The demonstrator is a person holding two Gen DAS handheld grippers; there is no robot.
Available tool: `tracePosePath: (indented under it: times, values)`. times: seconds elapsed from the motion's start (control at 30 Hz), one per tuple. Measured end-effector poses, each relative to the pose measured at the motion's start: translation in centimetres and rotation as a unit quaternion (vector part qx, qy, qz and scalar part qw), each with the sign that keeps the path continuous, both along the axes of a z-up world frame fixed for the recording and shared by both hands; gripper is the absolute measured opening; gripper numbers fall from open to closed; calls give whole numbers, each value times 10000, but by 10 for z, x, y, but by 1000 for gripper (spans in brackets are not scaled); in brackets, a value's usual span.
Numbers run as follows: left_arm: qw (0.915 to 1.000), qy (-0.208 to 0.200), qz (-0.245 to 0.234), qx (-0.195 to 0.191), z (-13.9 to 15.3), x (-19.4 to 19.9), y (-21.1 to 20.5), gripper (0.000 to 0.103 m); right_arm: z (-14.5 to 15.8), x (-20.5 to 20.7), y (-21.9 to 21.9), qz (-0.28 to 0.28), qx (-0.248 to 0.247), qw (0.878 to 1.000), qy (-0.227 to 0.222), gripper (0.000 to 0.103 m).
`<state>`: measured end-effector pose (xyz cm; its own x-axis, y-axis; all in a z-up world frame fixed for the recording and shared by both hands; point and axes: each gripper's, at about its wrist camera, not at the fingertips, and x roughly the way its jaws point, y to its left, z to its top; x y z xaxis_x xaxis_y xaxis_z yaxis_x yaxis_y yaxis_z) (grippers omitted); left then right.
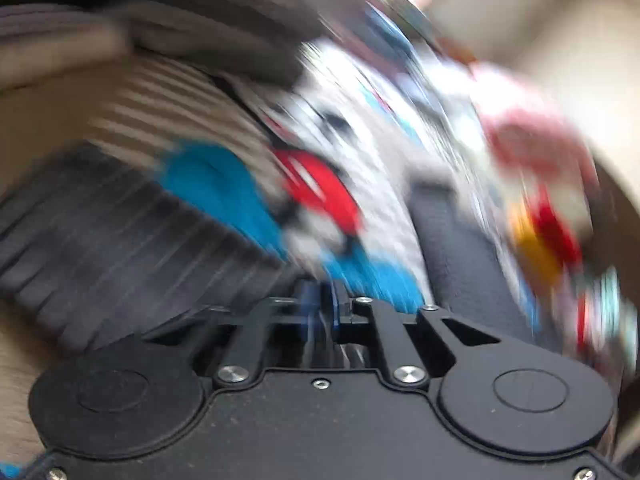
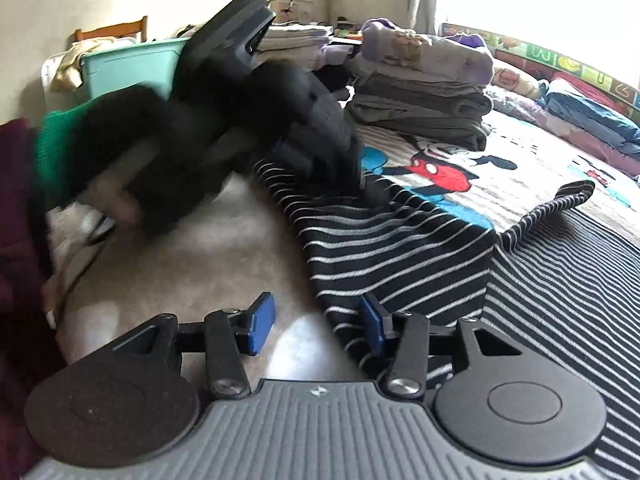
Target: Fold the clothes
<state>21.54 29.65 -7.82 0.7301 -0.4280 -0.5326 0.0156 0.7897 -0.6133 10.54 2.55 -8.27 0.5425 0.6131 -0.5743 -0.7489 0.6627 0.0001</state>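
A black garment with thin white stripes [image 2: 400,248] lies on the bed over a cartoon-print sheet [image 2: 520,152]; it shows blurred in the left wrist view [image 1: 120,240]. My left gripper [image 1: 320,308] has its blue pads pressed together and seems shut on the edge of the striped garment; it shows blurred in the right wrist view [image 2: 296,152], at the garment's far edge. My right gripper [image 2: 318,326] is open, its right pad [image 2: 372,324] at the near edge of the striped garment, its left pad [image 2: 262,324] over the floor.
A stack of folded grey and lilac clothes [image 2: 424,88] stands on the bed behind. A teal bin [image 2: 132,68] and a wooden chair [image 2: 112,32] stand at the back left. Beige carpet [image 2: 192,256] lies left of the bed. Dark red cloth [image 2: 16,200] fills the left edge.
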Motion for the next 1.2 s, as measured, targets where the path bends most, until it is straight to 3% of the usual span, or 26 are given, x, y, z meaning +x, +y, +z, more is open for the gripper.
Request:
tracePosePath:
  times: [0.1, 0.2, 0.27, 0.3, 0.4, 0.43, 0.5, 0.57, 0.63, 0.67, 0.7, 0.73, 0.77, 0.83, 0.93, 1.1, 1.2]
  values:
    - [9990, -229, -244, -283, 11, -10, -4, 20, -1, 1, -6, -70, -2, 10000, 30, 48]
    - [9942, -19, -997, -407, 6, -11, -29, 58, -3, 3, -12, -140, -5, 9999, 60, 55]
    - [9977, 311, -595, 106, -6, -7, -28, 25, -4, 4, -16, -187, -6, 9998, 80, 57]
    - [9991, 366, -187, 92, -9, -9, -15, 7, -4, 4, -18, -210, -7, 9997, 90, 58]
    - [9925, 240, 1196, -77, -4, -27, 31, 10, 1, 4, -23, -142, -42, 9996, 259, 58]
    - [9908, 140, 1345, -94, 0, -32, 36, 16, 1, 3, -25, -102, -34, 9995, 289, 58]
    - [9895, -29, 1432, -186, 6, -42, 42, 17, 2, -1, -28, -19, -27, 9995, 305, 58]
    - [9949, -179, 917, -370, 10, -47, 33, 20, 1, -7, -31, 50, -34, 9996, 264, 59]
    - [9992, -133, 220, -298, 8, -45, 12, 44, 4, -12, -34, 157, 17, 9995, 288, 62]
    - [9997, 11, -170, -161, 6, -42, -1, 51, 5, -14, -36, 220, 40, 9993, 311, 63]
    - [9993, 193, -212, 253, 3, -40, -10, 46, 6, -16, -38, 284, 63, 9990, 334, 63]
    - [9983, 243, -30, 523, 3, -39, -13, 16, 8, -17, -40, 347, 86, 9987, 356, 63]
    - [9973, 228, 183, 678, 4, -39, -13, 12, 11, -20, -44, 401, 124, 9985, 349, 63]
    - [9944, 31, 548, 903, 12, -41, -15, 17, 21, -23, -55, 429, 243, 9982, 327, 63]
    - [9934, -439, 260, 1030, 29, -41, -40, 18, 36, -19, -79, 292, 504, 9978, 323, 63]
    - [9842, -621, -312, 1628, 39, -17, -105, 20, 51, 27, -137, -633, 1062, 9915, 404, 63]
    - [9775, -711, -583, 1899, 39, -5, -132, 44, 51, 58, -174, -1222, 1035, 9867, 295, 63]
